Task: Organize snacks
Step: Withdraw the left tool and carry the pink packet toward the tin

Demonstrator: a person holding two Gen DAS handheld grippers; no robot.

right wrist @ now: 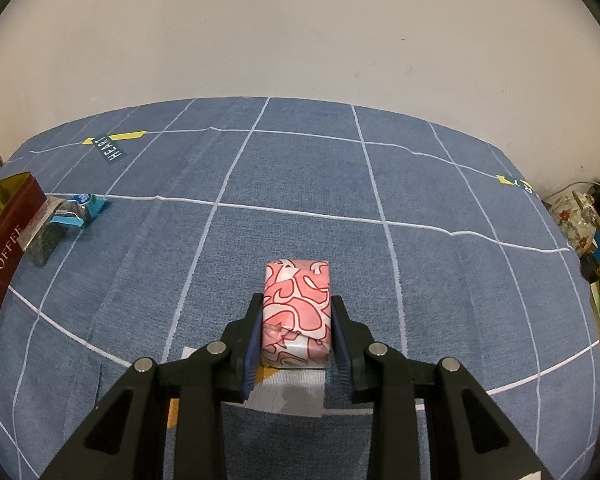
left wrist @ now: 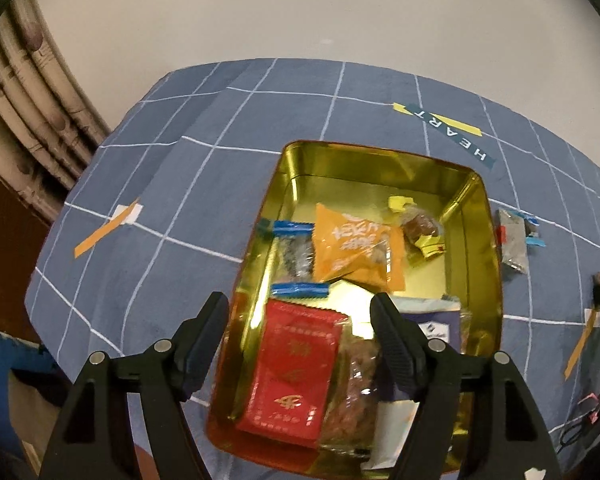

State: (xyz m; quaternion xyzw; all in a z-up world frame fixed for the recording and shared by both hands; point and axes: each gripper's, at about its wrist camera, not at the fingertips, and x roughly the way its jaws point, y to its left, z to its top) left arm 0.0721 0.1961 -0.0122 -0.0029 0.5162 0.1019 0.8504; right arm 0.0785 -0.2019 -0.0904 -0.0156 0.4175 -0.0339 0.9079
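Nearest the right wrist camera, a small block wrapped in pink-and-white patterned paper (right wrist: pixel 297 312) is being gripped by the right claw (right wrist: pixel 296 340), whose pads are pressing on both of its sides, low over the blue gridded cloth (right wrist: pixel 380 184) that is covering the desk. In the left wrist view, the left claw (left wrist: pixel 300 332) is being held wide apart and empty above the near end of the gold tin (left wrist: pixel 480 216), with nothing caught between its jaws. The tin is being filled: a red packet (left wrist: pixel 296 368) is lying at the near left, a clear bag of brownish snack (left wrist: pixel 352 376) beside it, a dark blue packet (left wrist: pixel 436 320) and a white one to the right, an orange packet (left wrist: pixel 360 248) in the middle, a blue-sealed clear bag (left wrist: pixel 292 248) at its left, and a yellow-ended sweet (left wrist: pixel 420 228) farther back. One silvery packet with blue ends (left wrist: pixel 514 240) is being left outside, just beside the tin's right wall. Trouble is most likely to be caused by the smooth, soft wrapping, which could let the block slide or turn in so narrow a hold while it is being carried across. The tin wall could also be clipped on the way in, and the crowded near end could leave the block perched on other packets. The stray packet could easily be overlooked.
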